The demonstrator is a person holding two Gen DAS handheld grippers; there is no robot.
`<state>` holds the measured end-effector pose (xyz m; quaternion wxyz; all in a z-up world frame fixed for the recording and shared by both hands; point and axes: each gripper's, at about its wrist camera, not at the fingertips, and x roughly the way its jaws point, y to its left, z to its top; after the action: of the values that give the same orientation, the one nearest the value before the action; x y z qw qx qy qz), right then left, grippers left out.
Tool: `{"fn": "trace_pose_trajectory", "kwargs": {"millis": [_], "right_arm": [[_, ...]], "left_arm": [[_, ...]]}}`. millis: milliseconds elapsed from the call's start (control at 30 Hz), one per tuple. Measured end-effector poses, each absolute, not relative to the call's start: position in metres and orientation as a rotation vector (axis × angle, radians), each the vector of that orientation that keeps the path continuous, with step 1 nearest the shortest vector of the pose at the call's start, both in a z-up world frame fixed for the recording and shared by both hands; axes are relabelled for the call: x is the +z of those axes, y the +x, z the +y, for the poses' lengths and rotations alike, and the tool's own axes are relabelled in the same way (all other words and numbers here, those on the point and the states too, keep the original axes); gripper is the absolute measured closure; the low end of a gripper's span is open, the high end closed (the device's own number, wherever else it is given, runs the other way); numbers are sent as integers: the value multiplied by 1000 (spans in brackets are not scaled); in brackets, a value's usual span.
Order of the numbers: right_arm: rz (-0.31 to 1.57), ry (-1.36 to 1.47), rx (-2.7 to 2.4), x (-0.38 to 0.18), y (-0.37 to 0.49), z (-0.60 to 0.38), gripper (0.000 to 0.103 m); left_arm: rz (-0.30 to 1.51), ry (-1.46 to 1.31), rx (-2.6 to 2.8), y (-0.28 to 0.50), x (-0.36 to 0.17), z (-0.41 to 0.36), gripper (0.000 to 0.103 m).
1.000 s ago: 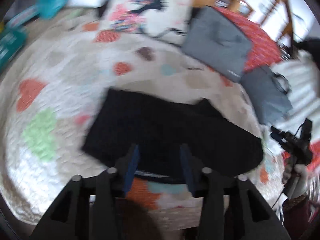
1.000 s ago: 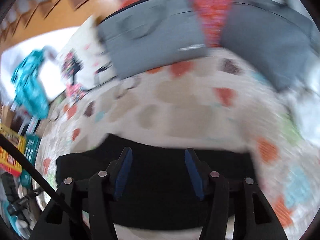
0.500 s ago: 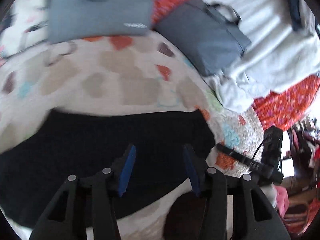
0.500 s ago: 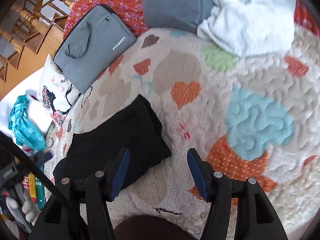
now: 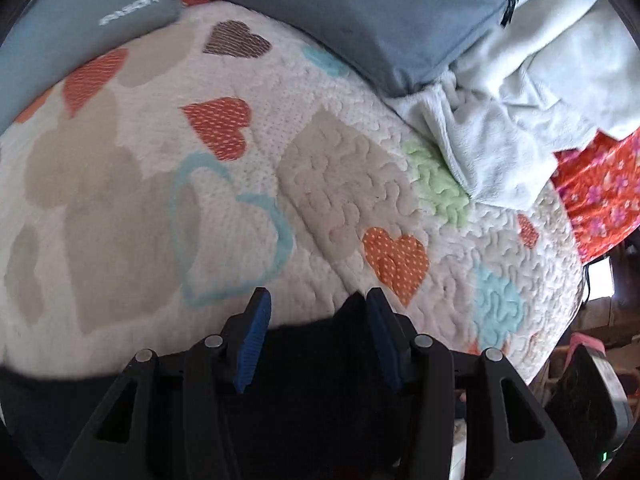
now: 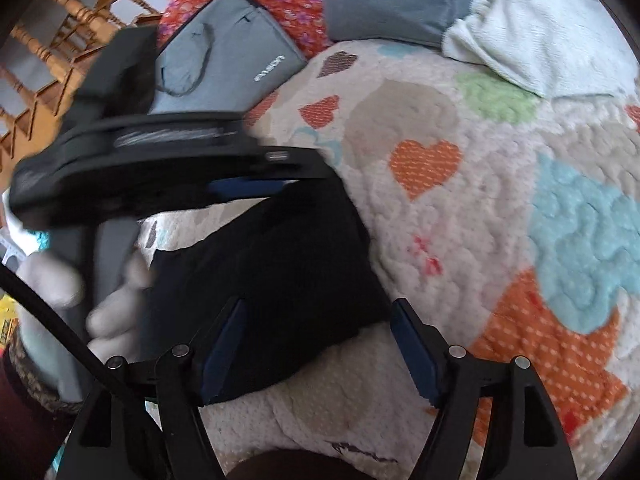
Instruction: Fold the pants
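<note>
On the heart quilt (image 6: 460,208), the black pants (image 6: 280,272) lie partly folded by its near edge, and with both the left gripper (image 5: 316,320) and right gripper (image 6: 316,344) wide open around that end, each should bite cloth only, then lift together.

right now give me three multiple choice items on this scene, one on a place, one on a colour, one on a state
1. Where do the folded black pants lie?
A. on the heart-patterned quilt
B. on the grey zipped laptop bag
C. on the white fleece blanket

2. What colour are the pads on the right gripper?
A. red
B. blue
C. green

3. How do the right gripper's jaws stand?
A. shut on the pants
B. shut on nothing
C. open

Answers: 1 A, the quilt shows all round the pants. 2 B, both pads are blue. 3 C, a wide gap separates the fingers.
</note>
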<state>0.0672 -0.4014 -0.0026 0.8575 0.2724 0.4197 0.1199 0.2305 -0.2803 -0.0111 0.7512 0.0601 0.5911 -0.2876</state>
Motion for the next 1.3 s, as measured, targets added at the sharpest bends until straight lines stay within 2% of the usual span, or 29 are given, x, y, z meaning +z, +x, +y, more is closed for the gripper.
{"fn": "trace_pose_trajectory", "kwargs": {"millis": [133, 167, 200, 233, 267, 300, 367, 433, 733, 900, 967, 1033, 1100, 1167, 1300], "right_arm": [[867, 481, 227, -1, 75, -383, 24], [865, 475, 224, -1, 75, -381, 27], [864, 479, 229, 0, 76, -381, 34], [871, 493, 240, -1, 78, -381, 56], [884, 515, 254, -3, 80, -382, 70], [890, 539, 264, -5, 81, -383, 71], [890, 536, 276, 0, 82, -381, 77], [883, 521, 294, 9, 84, -375, 78], [864, 359, 489, 64, 91, -284, 79], [970, 247, 628, 50, 104, -205, 75], [1040, 235, 664, 36, 109, -179, 62], [1071, 249, 697, 30, 109, -164, 56], [1076, 243, 733, 32, 106, -151, 51], [1078, 203, 754, 37, 101, -135, 39], [1083, 137, 781, 49, 87, -116, 37]], "left_arm": [[1339, 195, -666, 234, -28, -298, 54], [1345, 228, -667, 233, -32, -303, 52], [1338, 255, -670, 231, -34, -307, 52], [1330, 279, -678, 228, -33, -310, 52], [1332, 280, -696, 227, -33, -312, 73], [1344, 275, -709, 225, -32, -311, 95], [1333, 249, -730, 222, -26, -306, 95], [1305, 210, -739, 218, -15, -294, 95], [1150, -187, -692, 206, 55, -155, 95], [1110, -423, -524, 190, 43, -39, 90], [1119, -519, -492, 182, 34, 1, 83], [1087, -601, -454, 167, 31, 40, 80], [1052, -668, -428, 154, 32, 71, 70], [1000, -742, -389, 137, 33, 100, 67], [933, -811, -319, 105, 38, 144, 66]]}}
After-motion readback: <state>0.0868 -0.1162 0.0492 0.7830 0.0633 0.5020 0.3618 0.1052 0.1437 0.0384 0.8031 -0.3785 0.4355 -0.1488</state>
